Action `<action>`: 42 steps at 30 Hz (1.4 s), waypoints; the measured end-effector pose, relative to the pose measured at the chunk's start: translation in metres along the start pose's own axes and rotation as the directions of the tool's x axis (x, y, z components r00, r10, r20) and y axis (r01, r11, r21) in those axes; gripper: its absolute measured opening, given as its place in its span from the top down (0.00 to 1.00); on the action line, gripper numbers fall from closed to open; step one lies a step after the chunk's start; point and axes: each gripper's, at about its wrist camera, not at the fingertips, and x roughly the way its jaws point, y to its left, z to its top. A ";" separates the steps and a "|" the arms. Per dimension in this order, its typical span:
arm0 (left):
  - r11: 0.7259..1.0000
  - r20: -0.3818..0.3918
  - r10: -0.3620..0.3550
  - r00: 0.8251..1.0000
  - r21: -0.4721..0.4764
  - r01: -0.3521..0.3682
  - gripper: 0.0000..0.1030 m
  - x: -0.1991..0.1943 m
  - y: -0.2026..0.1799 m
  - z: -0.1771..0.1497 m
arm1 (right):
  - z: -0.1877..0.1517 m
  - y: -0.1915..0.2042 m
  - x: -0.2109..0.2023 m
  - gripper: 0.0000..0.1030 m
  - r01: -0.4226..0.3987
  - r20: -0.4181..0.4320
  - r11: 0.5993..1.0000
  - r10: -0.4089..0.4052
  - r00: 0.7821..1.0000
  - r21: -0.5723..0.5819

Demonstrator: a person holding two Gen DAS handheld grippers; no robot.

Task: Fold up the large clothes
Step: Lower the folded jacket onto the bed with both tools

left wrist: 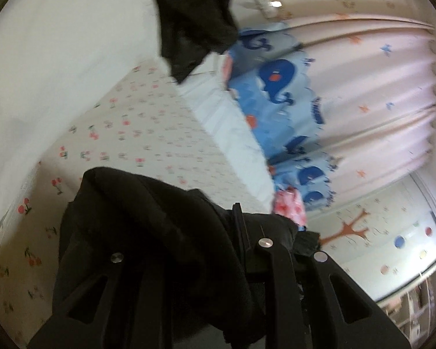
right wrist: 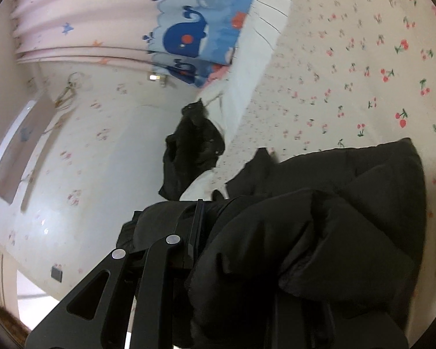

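Black puffy jacket (left wrist: 148,232), bunched, clamped in left gripper (left wrist: 241,232) and right gripper (right wrist: 199,226)

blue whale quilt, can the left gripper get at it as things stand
Probably not: the left gripper is shut on the black jacket, whose bulk drapes over its fingers, and the blue whale quilt lies farther across the bed.

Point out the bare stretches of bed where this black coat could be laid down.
Free: cherry-print sheet between the black coat and the white quilt. Crowded: far end, where the whale-print bedding is heaped beside another dark garment.
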 end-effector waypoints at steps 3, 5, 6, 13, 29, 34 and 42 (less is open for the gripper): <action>0.999 -0.001 0.050 0.999 0.002 -0.050 0.81 0.014 0.012 -0.003 | 0.004 -0.004 0.015 0.81 0.025 -0.014 1.000 -0.025 1.000 -0.004; 0.996 -0.010 0.084 0.996 -0.002 -0.084 0.81 0.019 0.015 -0.005 | 0.007 -0.003 0.020 0.81 0.041 -0.023 0.999 -0.041 0.999 0.004; 0.996 -0.016 0.095 0.995 0.002 -0.095 0.80 0.019 0.014 -0.004 | 0.008 -0.003 0.021 0.80 0.047 -0.027 0.999 -0.046 0.999 0.011; 0.995 0.014 0.025 1.000 -0.095 -0.024 0.16 -0.017 -0.013 0.008 | 0.013 0.014 0.014 0.52 0.049 -0.025 0.998 -0.048 0.999 0.032; 0.873 0.058 0.234 0.970 0.426 -0.236 0.07 0.052 -0.130 -0.060 | 0.012 0.076 0.045 0.10 0.442 0.136 0.833 -0.422 0.896 -0.332; 0.833 0.006 0.384 0.923 0.429 -0.349 0.07 0.122 -0.083 -0.052 | 0.032 0.024 0.101 0.10 0.616 0.149 0.706 -0.607 0.780 -0.349; 0.842 -0.013 0.406 0.914 0.395 -0.368 0.07 0.120 -0.070 -0.048 | 0.031 0.023 0.110 0.10 0.689 0.171 0.625 -0.682 0.711 -0.367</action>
